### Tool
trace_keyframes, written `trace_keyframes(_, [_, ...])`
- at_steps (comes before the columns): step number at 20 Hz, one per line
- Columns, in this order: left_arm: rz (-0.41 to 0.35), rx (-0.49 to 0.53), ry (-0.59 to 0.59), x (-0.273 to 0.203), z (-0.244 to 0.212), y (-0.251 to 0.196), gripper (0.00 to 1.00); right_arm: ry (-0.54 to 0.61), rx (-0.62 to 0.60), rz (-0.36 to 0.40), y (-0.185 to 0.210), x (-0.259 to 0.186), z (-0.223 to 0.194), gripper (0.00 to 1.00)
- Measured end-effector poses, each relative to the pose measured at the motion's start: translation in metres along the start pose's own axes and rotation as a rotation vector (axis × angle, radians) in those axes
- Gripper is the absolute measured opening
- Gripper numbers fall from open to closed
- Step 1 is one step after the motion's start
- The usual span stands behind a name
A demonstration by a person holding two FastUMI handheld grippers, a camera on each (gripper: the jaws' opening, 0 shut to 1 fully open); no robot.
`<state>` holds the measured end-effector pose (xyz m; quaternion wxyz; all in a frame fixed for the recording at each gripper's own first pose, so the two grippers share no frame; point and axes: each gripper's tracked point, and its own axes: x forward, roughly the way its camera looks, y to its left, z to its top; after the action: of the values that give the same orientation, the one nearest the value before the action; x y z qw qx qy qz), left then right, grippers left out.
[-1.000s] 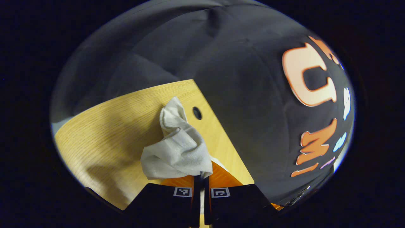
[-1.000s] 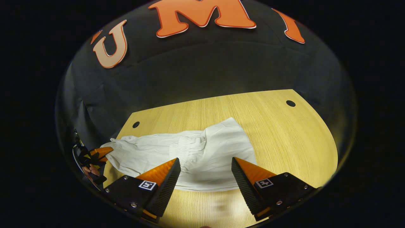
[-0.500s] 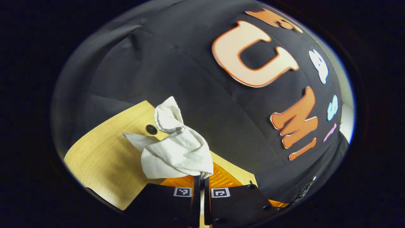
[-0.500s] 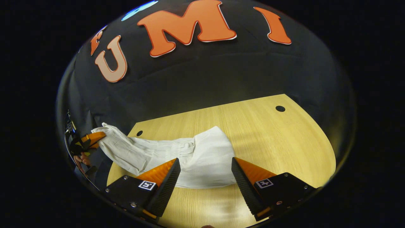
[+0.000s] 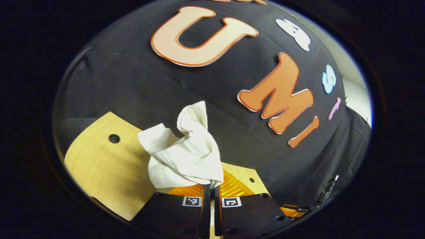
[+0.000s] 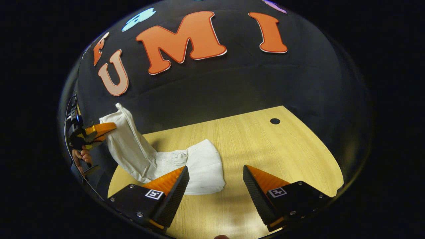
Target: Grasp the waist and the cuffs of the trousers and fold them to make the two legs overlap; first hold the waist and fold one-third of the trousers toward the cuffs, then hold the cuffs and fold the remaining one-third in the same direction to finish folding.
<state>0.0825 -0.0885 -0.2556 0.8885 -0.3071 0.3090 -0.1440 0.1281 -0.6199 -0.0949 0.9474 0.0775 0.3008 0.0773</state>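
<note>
Fingers [image 5: 199, 191] of left gripper [image 5: 210, 186] pinched on white trousers [image 6: 199, 166] lifted off table's [image 6: 282, 152] left edge; right gripper [image 6: 215, 179] wide apart over bare wood.

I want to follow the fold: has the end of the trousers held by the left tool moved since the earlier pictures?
Yes. In the right gripper view, the left tool has lifted that end of the trousers up off the table.

White trousers [image 6: 186, 162] on wooden table [image 6: 282, 159], one end aloft in left gripper [image 6: 111, 126].
</note>
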Motion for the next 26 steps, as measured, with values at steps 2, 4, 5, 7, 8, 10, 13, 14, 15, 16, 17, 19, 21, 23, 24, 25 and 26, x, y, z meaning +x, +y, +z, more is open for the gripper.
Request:
trace_keyframes(2, [-0.021,0.029,0.027,0.015,-0.018,-0.029,0.08,-0.002,0.005,-0.006,-0.015,-0.005,-0.002,0.99])
trace_keyframes(4, [-0.036,0.072,0.065,0.033,-0.04,-0.056,0.08,-0.002,0.012,-0.014,-0.03,-0.011,-0.003,0.98])
trace_keyframes(5, [-0.041,0.098,0.089,0.046,-0.055,-0.065,0.08,-0.005,0.016,-0.017,-0.038,-0.013,-0.004,0.99])
trace_keyframes(7, [-0.049,0.116,0.153,0.067,-0.092,-0.087,0.08,-0.008,0.032,-0.023,-0.053,-0.018,-0.004,0.99])
trace_keyframes(8, [-0.05,0.126,0.178,0.077,-0.108,-0.097,0.08,-0.008,0.039,-0.024,-0.059,-0.02,-0.002,0.98])
trace_keyframes(10, [-0.037,0.168,0.219,0.095,-0.138,-0.109,0.08,-0.013,0.044,-0.032,-0.071,-0.022,0.0,0.99])
trace_keyframes(13, [-0.008,0.207,0.318,0.111,-0.187,-0.12,0.09,-0.014,0.045,-0.044,-0.091,-0.028,0.0,0.99])
trace_keyframes(14, [-0.007,0.205,0.362,0.115,-0.206,-0.122,0.12,-0.015,0.043,-0.044,-0.096,-0.029,0.001,0.99])
trace_keyframes(15, [-0.01,0.202,0.408,0.116,-0.221,-0.123,0.14,-0.015,0.04,-0.046,-0.101,-0.03,0.001,0.99])
trace_keyframes(16, [-0.032,0.198,0.443,0.113,-0.234,-0.129,0.22,-0.014,0.035,-0.045,-0.104,-0.031,0.002,0.99])
trace_keyframes(17, [-0.047,0.206,0.462,0.106,-0.242,-0.137,0.42,-0.012,0.031,-0.043,-0.107,-0.032,0.001,0.99])
trace_keyframes(19, [-0.068,0.257,0.456,0.099,-0.249,-0.151,0.72,-0.017,0.019,-0.029,-0.109,-0.033,0.005,0.99])
trace_keyframes(21, [-0.07,0.307,0.426,0.083,-0.244,-0.162,0.79,-0.029,0.002,-0.01,-0.106,-0.033,0.011,0.99])
trace_keyframes(23, [-0.056,0.348,0.369,0.063,-0.223,-0.165,1.0,-0.05,-0.018,0.013,-0.098,-0.034,0.02,0.99])
trace_keyframes(24, [-0.044,0.37,0.33,0.05,-0.209,-0.165,0.99,-0.064,-0.033,0.022,-0.094,-0.035,0.025,0.98])
trace_keyframes(25, [-0.027,0.391,0.287,0.043,-0.193,-0.165,0.99,-0.082,-0.051,0.032,-0.088,-0.036,0.031,0.99])
trace_keyframes(26, [-0.006,0.412,0.24,0.034,-0.178,-0.165,0.99,-0.103,-0.073,0.037,-0.083,-0.039,0.037,0.99])
